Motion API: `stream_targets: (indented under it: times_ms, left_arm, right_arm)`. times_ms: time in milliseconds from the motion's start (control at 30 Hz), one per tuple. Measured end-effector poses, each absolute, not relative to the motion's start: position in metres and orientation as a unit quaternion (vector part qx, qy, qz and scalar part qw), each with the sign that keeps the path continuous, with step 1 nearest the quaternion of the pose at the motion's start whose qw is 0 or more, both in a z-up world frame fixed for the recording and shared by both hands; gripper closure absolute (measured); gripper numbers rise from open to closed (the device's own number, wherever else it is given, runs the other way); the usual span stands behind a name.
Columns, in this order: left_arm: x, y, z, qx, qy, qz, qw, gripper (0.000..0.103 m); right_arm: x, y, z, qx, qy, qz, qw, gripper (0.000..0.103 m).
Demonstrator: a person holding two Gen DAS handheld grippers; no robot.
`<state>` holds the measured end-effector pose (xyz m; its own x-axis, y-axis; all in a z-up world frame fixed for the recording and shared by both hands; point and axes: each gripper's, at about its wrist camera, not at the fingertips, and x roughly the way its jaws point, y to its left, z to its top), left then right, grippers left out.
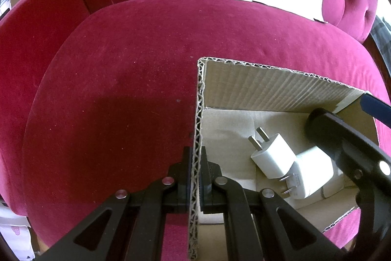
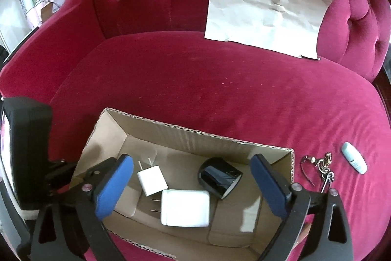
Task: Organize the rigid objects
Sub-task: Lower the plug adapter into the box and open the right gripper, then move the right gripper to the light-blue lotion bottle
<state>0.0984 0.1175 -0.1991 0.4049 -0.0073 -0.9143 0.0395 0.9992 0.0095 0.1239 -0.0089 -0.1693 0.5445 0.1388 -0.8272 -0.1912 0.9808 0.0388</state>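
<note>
Right wrist view: my right gripper (image 2: 193, 185) gapes wide over the cardboard box (image 2: 195, 132) — two white chargers (image 2: 152, 178), one black gadget (image 2: 220, 177); left gripper (image 1: 195, 177) pinches its wall.

Left gripper (image 1: 194, 177): angled steeply down, its black fingers (image 1: 183, 177) pinched together on the cardboard box wall (image 1: 195, 138).
Right gripper (image 2: 193, 185): angled down above the box interior, its blue-padded fingers (image 2: 113, 187) spread fully apart, nothing between them touching the pads.
</note>
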Motion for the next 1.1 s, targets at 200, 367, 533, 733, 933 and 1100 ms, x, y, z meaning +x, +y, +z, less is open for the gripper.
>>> stream_targets:
  times_ms: [200, 367, 533, 733, 933, 1100]
  left_arm:
    - [0.098, 0.116, -0.199, 0.016, 0.545, -0.013, 0.838, 0.099]
    - [0.098, 0.116, -0.199, 0.017, 0.545, -0.013, 0.838, 0.099]
    - [0.098, 0.115, -0.198, 0.017, 0.545, -0.013, 0.838, 0.099]
    - [0.098, 0.116, -0.198, 0.016, 0.545, -0.013, 0.838, 0.099]
    - [0.098, 0.116, -0.198, 0.016, 0.545, -0.013, 0.838, 0.099]
    - [0.098, 0.116, -0.198, 0.018, 0.545, -0.013, 0.838, 0.099]
  right_arm:
    - [0.12, -0.015, -0.165, -0.026, 0.464, 0.093, 0.881, 0.0]
    - [0.116, -0.023, -0.161, -0.027, 0.458, 0.087, 0.884, 0.0]
    - [0.114, -0.036, -0.155, -0.023, 0.453, 0.076, 0.888, 0.0]
    - [0.112, -0.057, -0.145, -0.014, 0.443, 0.061, 0.894, 0.0]
    - [0.112, -0.085, -0.137, -0.003, 0.434, 0.031, 0.9, 0.0]
    - [0.111, -0.109, -0.132, 0.006, 0.426, 0.007, 0.905, 0.0]
